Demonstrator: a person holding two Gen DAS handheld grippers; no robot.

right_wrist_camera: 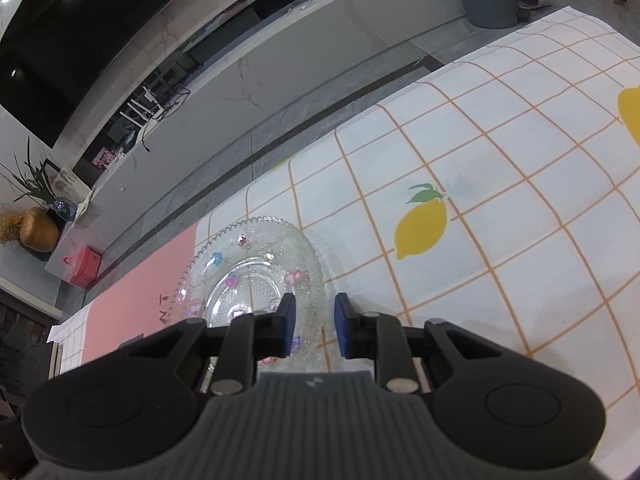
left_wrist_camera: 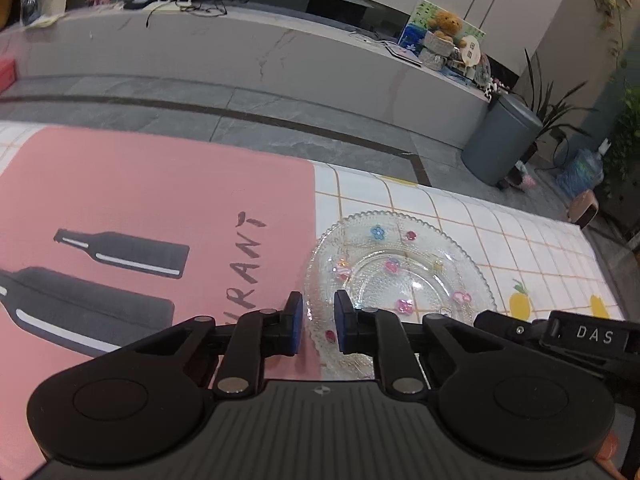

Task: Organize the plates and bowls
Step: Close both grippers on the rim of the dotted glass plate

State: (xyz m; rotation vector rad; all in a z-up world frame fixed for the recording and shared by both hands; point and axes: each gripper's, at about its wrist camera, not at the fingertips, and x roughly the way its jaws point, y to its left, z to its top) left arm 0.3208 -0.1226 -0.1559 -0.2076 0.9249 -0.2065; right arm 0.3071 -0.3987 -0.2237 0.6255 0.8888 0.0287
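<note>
Left gripper (left_wrist_camera: 318, 322): jaws parted a narrow gap, holding nothing; the near-left rim of the plate shows between and just beyond its blue pads (left_wrist_camera: 297, 320).

Right gripper (right_wrist_camera: 315, 330): jaws likewise parted, empty; its left pad overlaps the plate's right rim in view, and whether it touches cannot be told.

Glass plate (left_wrist_camera: 400, 272) (right_wrist_camera: 256, 272): clear pressed glass, beaded scalloped edge, small coloured flower decals. It lies flat, straddling the edge of the pink placemat (left_wrist_camera: 160, 184) and the lemon-print tablecloth (right_wrist_camera: 480, 160), directly ahead of both claws and flanked by them.

Handling, by judgement: rigid, fairly heavy, brittle and slick; chips easily at the edge. Best taken at the raised rim, one pad above and one below, opposite sides.

Beyond: grey floor, low marble bench (left_wrist_camera: 240, 48).
</note>
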